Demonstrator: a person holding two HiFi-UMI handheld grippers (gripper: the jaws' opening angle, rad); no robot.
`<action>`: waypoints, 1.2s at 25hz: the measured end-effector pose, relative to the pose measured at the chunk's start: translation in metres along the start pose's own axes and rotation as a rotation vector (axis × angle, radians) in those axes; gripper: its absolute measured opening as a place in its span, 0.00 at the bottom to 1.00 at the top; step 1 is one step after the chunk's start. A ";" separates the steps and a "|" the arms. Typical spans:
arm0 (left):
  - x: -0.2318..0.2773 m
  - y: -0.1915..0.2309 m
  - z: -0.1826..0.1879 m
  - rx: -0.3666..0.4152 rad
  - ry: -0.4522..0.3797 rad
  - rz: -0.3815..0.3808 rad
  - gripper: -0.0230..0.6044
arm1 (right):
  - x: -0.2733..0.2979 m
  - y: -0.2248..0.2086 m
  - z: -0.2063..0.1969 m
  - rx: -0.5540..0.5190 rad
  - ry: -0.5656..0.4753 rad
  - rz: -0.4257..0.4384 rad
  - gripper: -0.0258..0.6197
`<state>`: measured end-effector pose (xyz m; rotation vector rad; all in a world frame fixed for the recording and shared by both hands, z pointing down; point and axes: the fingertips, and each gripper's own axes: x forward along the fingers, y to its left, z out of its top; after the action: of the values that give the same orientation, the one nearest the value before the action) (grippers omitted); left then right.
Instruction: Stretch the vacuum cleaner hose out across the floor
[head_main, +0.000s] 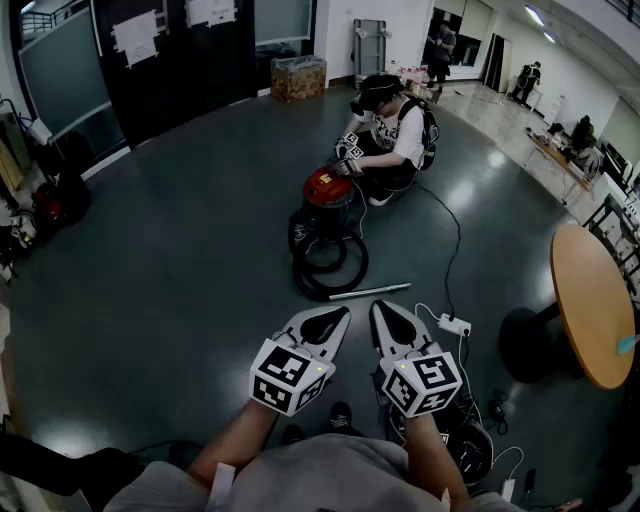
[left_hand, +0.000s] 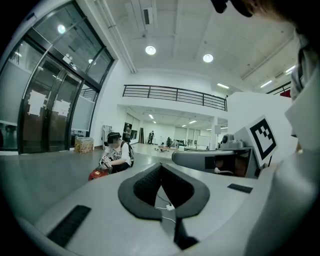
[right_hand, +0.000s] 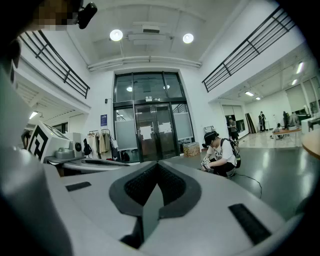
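Hose (head_main: 318, 292): we note that it lies coiled in black loops on the dark floor (head_main: 180, 260), near the middle of the head view. The loops overlap and rest against the near side of the red vacuum cleaner (head_main: 327, 188). It is not stretched out.

Just beyond the coil on our side, a slim metal tube (head_main: 370, 292) lies flat on the floor, close to the outer loop. We cannot tell whether they touch.

A person (head_main: 395, 140) crouches just behind the cleaner and leans over it. In the left gripper view the cleaner (left_hand: 97, 173) shows low at that person's side.

To the right of the tube, a white power strip (head_main: 455, 325) lies on the floor. A thin black cable (head_main: 455, 240) runs from it towards the crouching person.

Left gripper (head_main: 338, 314): jaws together, nothing between them. Its own view confirms this, the pads (left_hand: 145, 184) meeting at the tips.

Right gripper (head_main: 380, 308): jaws likewise pressed together and empty, as its own view (right_hand: 158, 165) shows.

We hold both side by side, roughly level, above the floor and well short of the coil.

Further out, a round wooden table (head_main: 590, 300) stands at the right edge. A cardboard box (head_main: 298, 78) sits by the far wall.
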<state>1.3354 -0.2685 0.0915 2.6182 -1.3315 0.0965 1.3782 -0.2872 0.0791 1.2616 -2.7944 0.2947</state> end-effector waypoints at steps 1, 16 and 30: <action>0.000 -0.001 -0.002 -0.001 0.001 -0.001 0.05 | -0.001 0.000 -0.001 0.000 0.000 -0.001 0.05; 0.009 -0.012 -0.008 -0.006 0.007 -0.006 0.05 | -0.011 -0.012 -0.007 0.024 -0.003 -0.012 0.05; 0.060 -0.005 -0.005 0.006 0.038 0.015 0.05 | 0.004 -0.060 -0.002 0.027 0.013 0.021 0.05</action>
<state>1.3750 -0.3117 0.1047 2.5985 -1.3404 0.1525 1.4205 -0.3289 0.0910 1.2323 -2.8032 0.3423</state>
